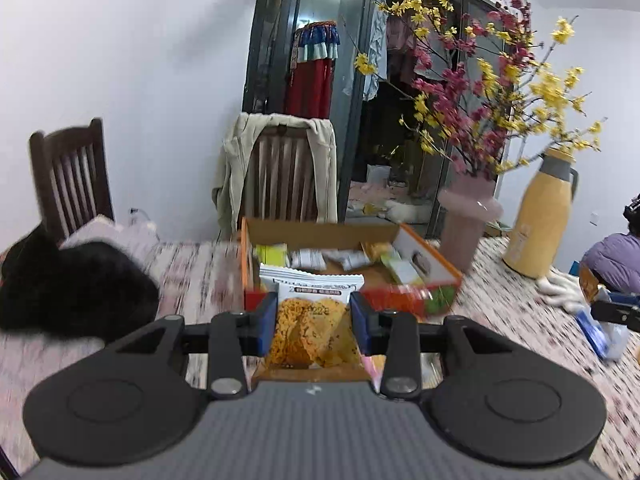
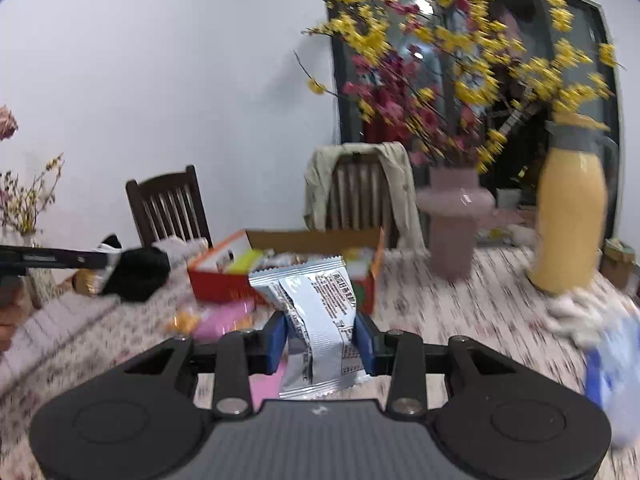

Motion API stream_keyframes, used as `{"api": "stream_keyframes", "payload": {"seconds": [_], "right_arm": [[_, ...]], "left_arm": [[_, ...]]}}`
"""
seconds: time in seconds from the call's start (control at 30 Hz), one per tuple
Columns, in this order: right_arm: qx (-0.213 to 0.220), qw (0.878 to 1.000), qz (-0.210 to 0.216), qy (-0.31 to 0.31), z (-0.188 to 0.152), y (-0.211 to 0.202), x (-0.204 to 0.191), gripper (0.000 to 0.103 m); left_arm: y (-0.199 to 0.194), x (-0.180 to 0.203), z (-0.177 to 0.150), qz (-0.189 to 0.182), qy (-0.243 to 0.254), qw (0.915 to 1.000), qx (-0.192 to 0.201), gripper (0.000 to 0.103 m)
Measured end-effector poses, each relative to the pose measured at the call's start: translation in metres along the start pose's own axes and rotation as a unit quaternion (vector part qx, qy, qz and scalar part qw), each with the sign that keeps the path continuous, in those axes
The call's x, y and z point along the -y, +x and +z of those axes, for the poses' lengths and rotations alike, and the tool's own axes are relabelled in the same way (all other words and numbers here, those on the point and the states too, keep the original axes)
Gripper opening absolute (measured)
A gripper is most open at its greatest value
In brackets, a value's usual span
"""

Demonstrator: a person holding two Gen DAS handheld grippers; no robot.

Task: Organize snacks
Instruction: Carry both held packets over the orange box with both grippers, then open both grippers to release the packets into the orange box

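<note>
Between the blue pads of the left gripper [image 1: 313, 322] sat a crisp packet [image 1: 310, 312], its clear window showing orange, seasoned crackers and its white printed top standing up above the pads; both pads pressed against the packet's sides, so the jaws were closed on it. Beyond it, on the floral tablecloth [image 1: 192, 272], stood an open cardboard box [image 1: 324, 236] with orange-red outer walls, holding several small wrapped snacks in yellow, green and white. A pink vase [image 1: 466, 224] of yellow and red blossom branches stood just to the right of the box, and a yellow thermos jug [image 1: 540, 220] stood further right. A black garment [image 1: 76, 284] lay on the table at the left, near a dark wooden chair [image 1: 70, 178]; a second chair [image 1: 280, 172], draped with a beige jacket, stood behind the box. In the right wrist view, the right gripper [image 2: 320, 340] was likewise clamped on a silver-white snack packet [image 2: 320, 320], printed back facing the camera, with both pads against its sides. The same box [image 2: 280, 272] lay directly beyond it. A pink packet [image 2: 224, 320] lay on the cloth near the box's front wall. At the far left edge, part of the left gripper [image 2: 60, 258] was in view.
</note>
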State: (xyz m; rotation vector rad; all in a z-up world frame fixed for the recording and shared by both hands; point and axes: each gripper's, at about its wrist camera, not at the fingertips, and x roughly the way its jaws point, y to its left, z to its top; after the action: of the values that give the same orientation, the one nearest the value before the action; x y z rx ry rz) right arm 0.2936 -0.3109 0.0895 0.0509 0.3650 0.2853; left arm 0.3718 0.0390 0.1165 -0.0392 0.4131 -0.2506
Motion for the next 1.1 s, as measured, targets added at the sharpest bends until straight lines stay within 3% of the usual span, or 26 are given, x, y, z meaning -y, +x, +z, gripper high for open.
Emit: {"api": "stream_keyframes", "payload": {"seconds": [0.27,0.4,0.53,0.6,0.73,0.83,0.93,1.0,1.1], "right_arm": [[0.008,0.999,0.031,0.039,0.051,0.106,0.001,0.036],[0.001,0.998,0.029,0.061,0.067,0.163,0.004,0.036],[-0.023,0.998,0.015,0.054,0.081,0.226,0.006,0.037],[-0.048,0.997,-0.002,0.06,0.08,0.257,0.012,0.037],[-0.091,0.993,-0.022,0.067,0.073,0.313,0.022,0.037],[-0.108,0.992,-0.039,0.06,0.07,0.346,0.022,0.037],[-0.121,0.99,-0.06,0.047,0.065,0.374,0.019,0.041],[-0.132,0.988,-0.07,0.037,0.061,0.385,0.019,0.04],[-0.123,0.99,-0.069,0.019,0.056,0.38,0.015,0.051]], "left_arm": [[0.107,0.005,0.045,-0.002,-0.014,0.9999,0.01,0.039],[0.157,0.007,0.058,0.016,-0.009,0.9998,0.009,0.039],[0.216,0.003,0.066,0.006,-0.014,0.9994,-0.03,0.039],[0.246,0.001,0.064,-0.003,-0.015,0.9977,-0.066,0.039],[0.294,0.002,0.062,-0.012,-0.032,0.9941,-0.103,0.039],[0.331,0.008,0.065,-0.006,-0.036,0.9907,-0.131,0.039],[0.36,0.007,0.07,-0.007,-0.07,0.9854,-0.155,0.041],[0.363,0.005,0.069,-0.01,-0.081,0.9857,-0.148,0.054],[0.346,0.002,0.066,-0.02,-0.066,0.9906,-0.118,0.071]]}}
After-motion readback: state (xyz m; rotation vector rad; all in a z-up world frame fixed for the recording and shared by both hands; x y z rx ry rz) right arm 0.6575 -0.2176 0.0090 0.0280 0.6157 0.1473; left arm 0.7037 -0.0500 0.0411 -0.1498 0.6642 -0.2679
